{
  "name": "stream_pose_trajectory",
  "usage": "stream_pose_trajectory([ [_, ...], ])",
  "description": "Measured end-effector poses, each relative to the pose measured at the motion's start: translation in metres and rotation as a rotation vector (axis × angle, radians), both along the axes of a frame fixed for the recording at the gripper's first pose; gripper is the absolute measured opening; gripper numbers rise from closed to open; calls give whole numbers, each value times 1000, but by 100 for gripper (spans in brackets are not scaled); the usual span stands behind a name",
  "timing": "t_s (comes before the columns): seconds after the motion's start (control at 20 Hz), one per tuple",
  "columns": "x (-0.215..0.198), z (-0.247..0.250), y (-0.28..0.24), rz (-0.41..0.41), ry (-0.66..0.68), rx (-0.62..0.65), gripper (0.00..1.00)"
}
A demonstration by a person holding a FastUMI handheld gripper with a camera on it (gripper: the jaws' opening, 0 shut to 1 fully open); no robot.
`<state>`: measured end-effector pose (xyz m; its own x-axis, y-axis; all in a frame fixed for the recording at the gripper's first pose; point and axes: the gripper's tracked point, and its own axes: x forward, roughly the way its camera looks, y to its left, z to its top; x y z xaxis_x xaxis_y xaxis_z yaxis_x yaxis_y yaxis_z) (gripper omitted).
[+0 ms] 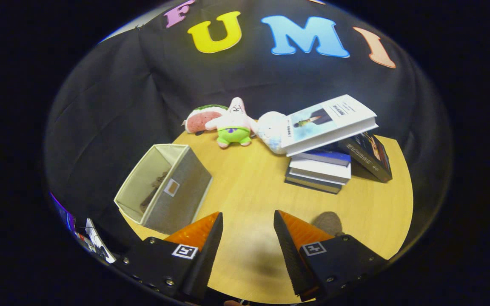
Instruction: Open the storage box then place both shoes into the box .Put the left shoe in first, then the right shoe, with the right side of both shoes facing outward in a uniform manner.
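gripper view, tongs (248, 229) apart, storage box (164, 187) contents unclear

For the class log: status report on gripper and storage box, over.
Fingers open, holding nothing, above bare table. Storage box open, ahead and left. Book stack off right, not blocking.
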<state>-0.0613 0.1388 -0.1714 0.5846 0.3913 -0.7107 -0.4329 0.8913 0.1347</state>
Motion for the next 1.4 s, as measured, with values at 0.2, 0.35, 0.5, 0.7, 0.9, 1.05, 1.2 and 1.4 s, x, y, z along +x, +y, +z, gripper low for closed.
stream_pose_trajectory([
  [0.2, -4, -34, -69, -120, 40, -35, 74],
  [0.35, -11, -52, -110, -172, 60, -63, 73],
  [0.5, -19, -73, -142, -190, 79, -117, 73],
  [0.7, -26, -103, -156, -184, 158, -127, 73],
  [0.9, -17, -129, -167, -174, 228, -171, 73],
  [1.05, 2, -146, -164, -186, 272, -150, 65],
  [1.2, 10, -158, -161, -160, 302, -170, 56],
  [1.4, 10, -159, -164, -185, 314, -142, 5],
])
